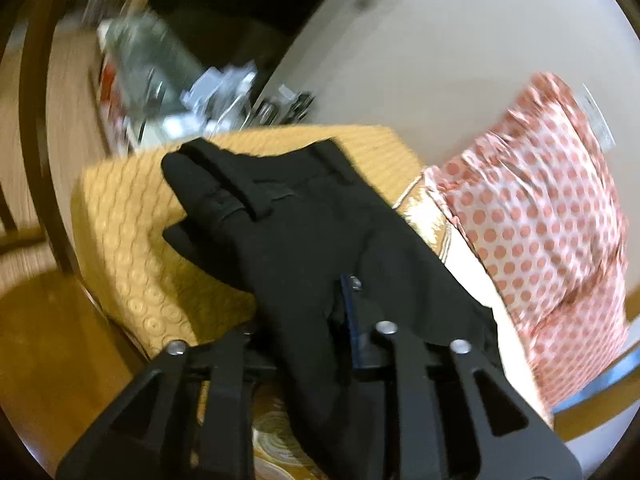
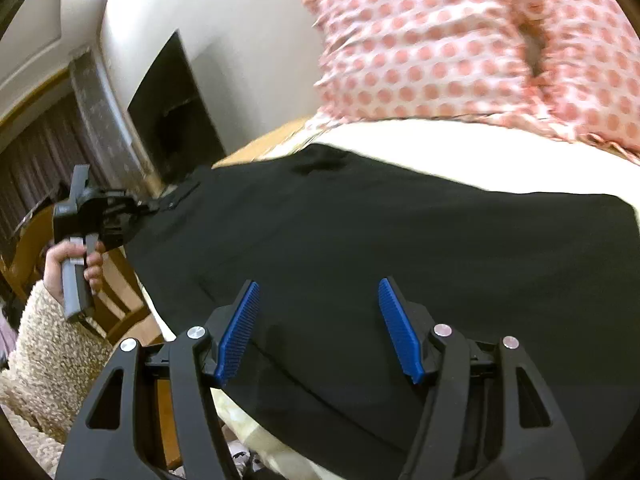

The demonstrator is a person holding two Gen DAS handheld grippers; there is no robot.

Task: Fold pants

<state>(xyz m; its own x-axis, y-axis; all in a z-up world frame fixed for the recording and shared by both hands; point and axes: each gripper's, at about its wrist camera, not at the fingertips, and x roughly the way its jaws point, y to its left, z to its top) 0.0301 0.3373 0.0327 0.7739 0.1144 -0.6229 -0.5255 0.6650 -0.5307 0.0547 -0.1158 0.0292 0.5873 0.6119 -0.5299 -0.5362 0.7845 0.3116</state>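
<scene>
- Fingers first: the left gripper (image 1: 340, 312) is closed on a fold of the black pants (image 1: 296, 240), with cloth bunched between its jaws and hiding all but a sliver of one blue pad (image 1: 353, 320).
- Right gripper (image 2: 318, 330): both blue pads (image 2: 238, 332) show in full and stand wide apart, with nothing between them; they hover over the pants (image 2: 380, 248) without gripping.
- Count: two grippers, one pair of pants, one spotted cushion, one mustard textured cover, one white sheet beneath the cloth.
- Pants position: in the right wrist view they lie spread as a broad dark sheet over the white sheet (image 2: 440, 148), with the far corner pinched by the left gripper (image 2: 148, 204) at the left edge. In the left wrist view the waistband, with its belt loops, hangs out ahead of the jaws over the mustard cover (image 1: 128, 224).
- Cushion: the pink-and-white spotted cushion (image 1: 540, 208) sits just beyond the pants, touching the white sheet; it fills the upper right of the right wrist view (image 2: 460, 40).
- Left wrist view only: the mustard cover, a blurred heap of clutter (image 1: 192, 92) behind it, and a wooden floor (image 1: 52, 340).
- Right wrist view only: the person's hand (image 2: 80, 268) around the left gripper's handle, a fuzzy cream sleeve (image 2: 44, 360), a dark fireplace opening (image 2: 172, 112), and wooden chair slats (image 2: 120, 292).
</scene>
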